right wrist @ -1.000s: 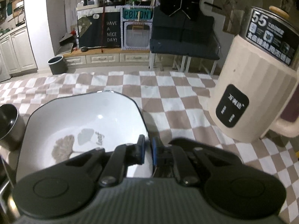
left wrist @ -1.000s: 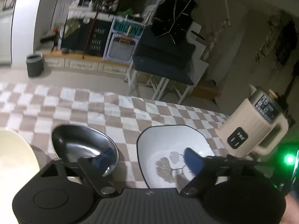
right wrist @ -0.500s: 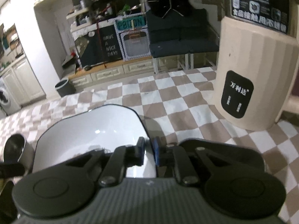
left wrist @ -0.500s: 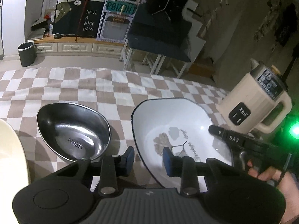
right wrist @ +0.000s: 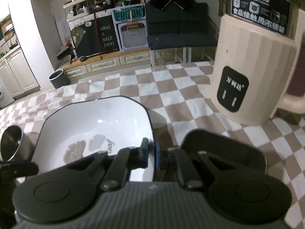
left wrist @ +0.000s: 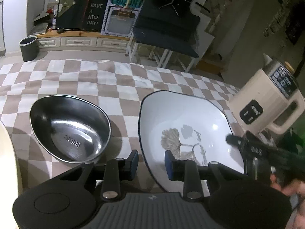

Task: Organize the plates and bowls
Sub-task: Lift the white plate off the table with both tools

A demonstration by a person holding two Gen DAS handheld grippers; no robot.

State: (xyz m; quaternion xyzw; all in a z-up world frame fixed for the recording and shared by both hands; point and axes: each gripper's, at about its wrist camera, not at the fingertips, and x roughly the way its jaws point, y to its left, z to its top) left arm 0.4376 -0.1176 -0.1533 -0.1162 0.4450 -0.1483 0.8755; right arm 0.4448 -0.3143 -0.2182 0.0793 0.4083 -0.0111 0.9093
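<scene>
My right gripper (right wrist: 152, 153) is pinching the right edge of the white plate (right wrist: 99, 126). Its two pads are closed tight on the thin rim. The plate is white with a dark line round its edge and a grey leaf picture inside. It sits on the checked tablecloth (right wrist: 171, 87), brown and white squares.

My left gripper (left wrist: 151, 161) is at the plate's other side. The plate's (left wrist: 183, 118) near left edge runs between its two blue pads. The jaws have just been closing, but I can see a gap on both sides of the rim, so they are not squeezing it. The left pad (left wrist: 135, 159) is outside the plate and the right pad (left wrist: 168, 162) is over the white inside.

In the left view, the right gripper's black finger (left wrist: 246, 143) lies across the plate's right side, and a hand (left wrist: 286, 187) shows behind it.

A shiny steel bowl (left wrist: 70, 131) sits just beside the plate on the left, not touching it. In the right view, it (right wrist: 14, 143) peeks in at the far left.

A big cream kettle jug (right wrist: 251, 72) stands on the cloth to the right of the plate. At the very left edge of the left view there is a pale dish (left wrist: 6, 152), but I cannot tell what kind.
</scene>
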